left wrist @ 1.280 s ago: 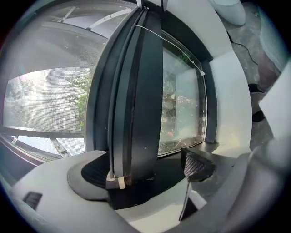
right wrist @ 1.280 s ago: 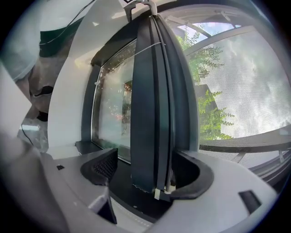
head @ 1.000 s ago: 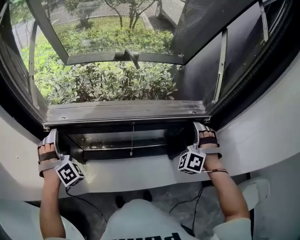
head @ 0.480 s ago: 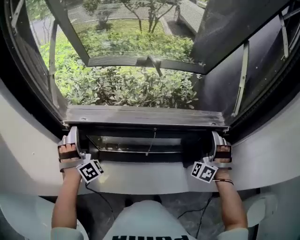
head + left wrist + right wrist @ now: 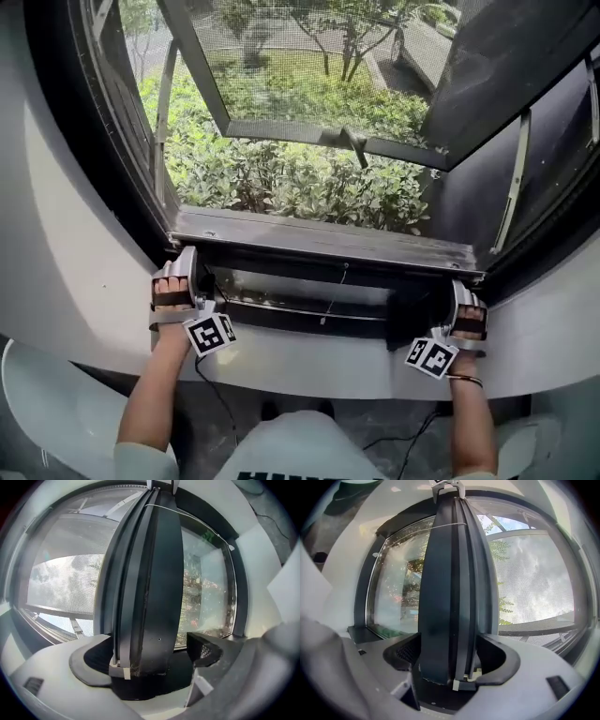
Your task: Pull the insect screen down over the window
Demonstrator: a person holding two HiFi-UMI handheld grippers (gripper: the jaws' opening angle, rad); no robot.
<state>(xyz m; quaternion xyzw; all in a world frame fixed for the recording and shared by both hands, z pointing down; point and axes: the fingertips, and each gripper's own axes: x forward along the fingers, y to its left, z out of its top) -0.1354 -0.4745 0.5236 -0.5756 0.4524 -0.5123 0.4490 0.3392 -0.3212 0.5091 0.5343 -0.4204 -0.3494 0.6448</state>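
Both grippers are on the insect screen's pull bar (image 5: 328,242) – one at each end. The bar runs left to right across the bottom of the window opening, low down, just above the small lower pane (image 5: 281,298) and the white ledge (image 5: 309,367) nearest the person.

The left gripper (image 5: 190,267) sits at the bar's left end. From its own view (image 5: 147,656) the jaws are drawn in around the dark bar (image 5: 150,588). The bar fills nearly all the space between them, and they have hold of it. The right gripper (image 5: 459,295) is at the right end, and here too (image 5: 450,660) the jaws are closed in on the bar (image 5: 450,588) from both sides, pads tight against it.

The mesh (image 5: 65,588) stretches away beyond the bar, with sky and leaves showing through it – the same on the right side (image 5: 534,592).

A thin cord (image 5: 335,291) hangs from the middle of the bar, in front of the lower pane. Farther out, the casement (image 5: 319,131) stands swung open above green shrubs (image 5: 281,183).
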